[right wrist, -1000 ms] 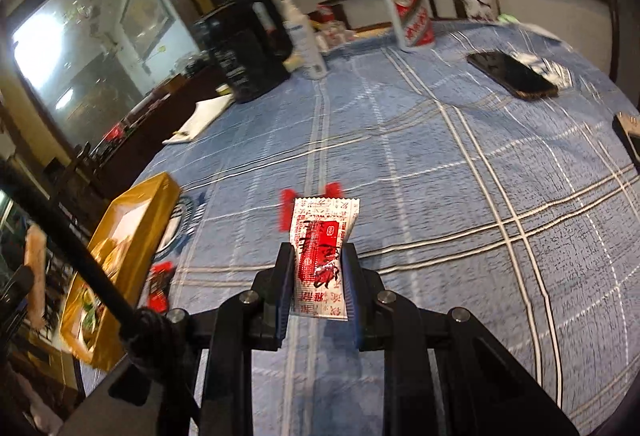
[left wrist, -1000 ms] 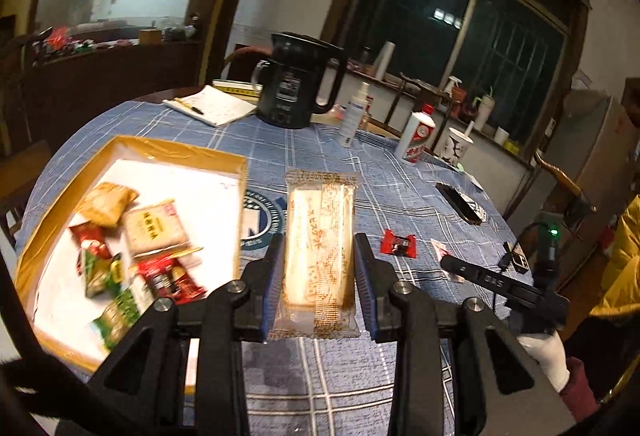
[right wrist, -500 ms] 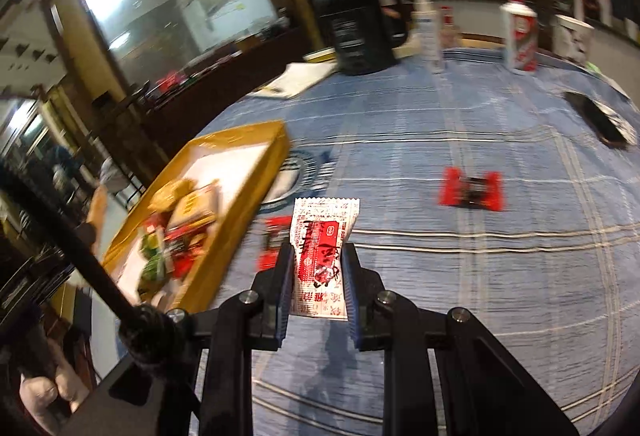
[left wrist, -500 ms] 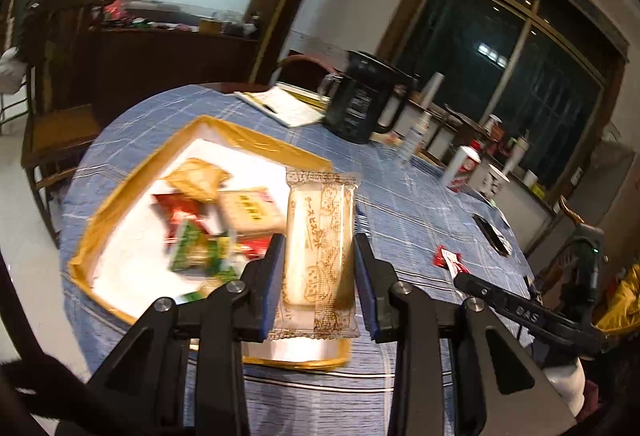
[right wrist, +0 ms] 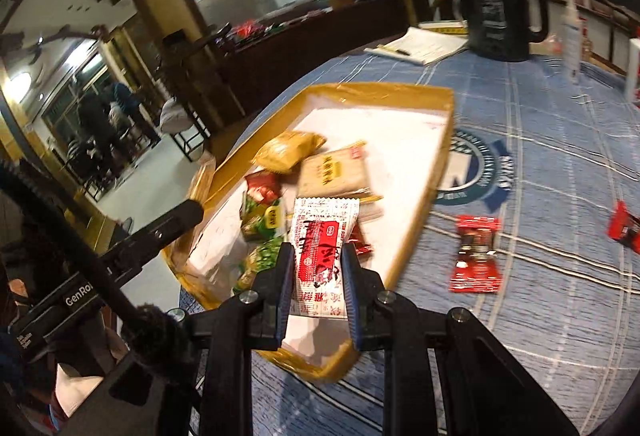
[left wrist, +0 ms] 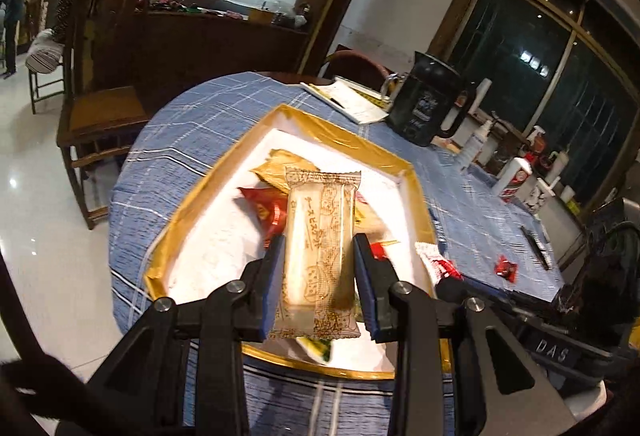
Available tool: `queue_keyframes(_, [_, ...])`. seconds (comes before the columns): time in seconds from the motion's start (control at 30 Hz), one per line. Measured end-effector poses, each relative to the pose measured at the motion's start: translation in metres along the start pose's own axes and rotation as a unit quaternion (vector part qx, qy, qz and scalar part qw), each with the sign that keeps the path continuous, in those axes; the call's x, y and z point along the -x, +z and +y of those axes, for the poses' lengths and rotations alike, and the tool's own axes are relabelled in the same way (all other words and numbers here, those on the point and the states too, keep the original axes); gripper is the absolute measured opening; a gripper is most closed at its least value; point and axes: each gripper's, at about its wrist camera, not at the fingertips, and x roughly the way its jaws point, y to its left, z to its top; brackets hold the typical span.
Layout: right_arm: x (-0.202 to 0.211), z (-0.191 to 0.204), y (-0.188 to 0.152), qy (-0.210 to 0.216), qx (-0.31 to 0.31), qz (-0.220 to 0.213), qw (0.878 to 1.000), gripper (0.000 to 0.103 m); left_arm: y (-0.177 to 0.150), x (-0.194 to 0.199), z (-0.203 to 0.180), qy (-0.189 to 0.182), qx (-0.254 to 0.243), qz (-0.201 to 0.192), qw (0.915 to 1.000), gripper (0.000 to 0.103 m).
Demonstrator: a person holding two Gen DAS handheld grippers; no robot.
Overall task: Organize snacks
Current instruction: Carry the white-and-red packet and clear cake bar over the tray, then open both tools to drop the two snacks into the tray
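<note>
My left gripper (left wrist: 318, 268) is shut on a long beige biscuit packet (left wrist: 320, 248) and holds it above the gold-rimmed white tray (left wrist: 192, 203), which holds several snack packets. My right gripper (right wrist: 317, 268) is shut on a red-and-white snack packet (right wrist: 322, 252), held over the tray's near right part (right wrist: 436, 171). That packet also shows at the tray's right edge in the left wrist view (left wrist: 434, 260). A red snack packet (right wrist: 476, 254) and a small red candy (right wrist: 624, 228) lie on the blue checked cloth right of the tray.
A black kettle (left wrist: 424, 111), a notepad with pen (left wrist: 344, 99), bottles (left wrist: 514, 177) and a phone (left wrist: 536, 242) stand at the table's far side. A wooden chair (left wrist: 100, 103) stands left of the round table.
Both grippers have moved left with their packets, from over the bare cloth to above the tray. Both stay shut.
</note>
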Motion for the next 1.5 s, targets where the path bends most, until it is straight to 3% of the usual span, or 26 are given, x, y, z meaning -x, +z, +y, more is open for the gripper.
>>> queue_keyframes(0.3, [-0.009,0.028,-0.005,-0.031,0.050,-0.010,0.998,0.022,0.001,0.001,-0.010,0.097,-0.046,-0.018,0.9941,0.035])
queue_keyframes(0.7, [0.010,0.035,-0.019,-0.031,0.026,-0.047,0.998,0.022,0.001,0.018,-0.025,0.134,-0.092,-0.050,0.9854,0.035])
queue_keyframes(1.5, [0.063,0.003,-0.030,-0.055,-0.032,-0.100,0.993,0.023,-0.004,0.043,-0.051,0.115,-0.113,-0.053,0.9855,0.035])
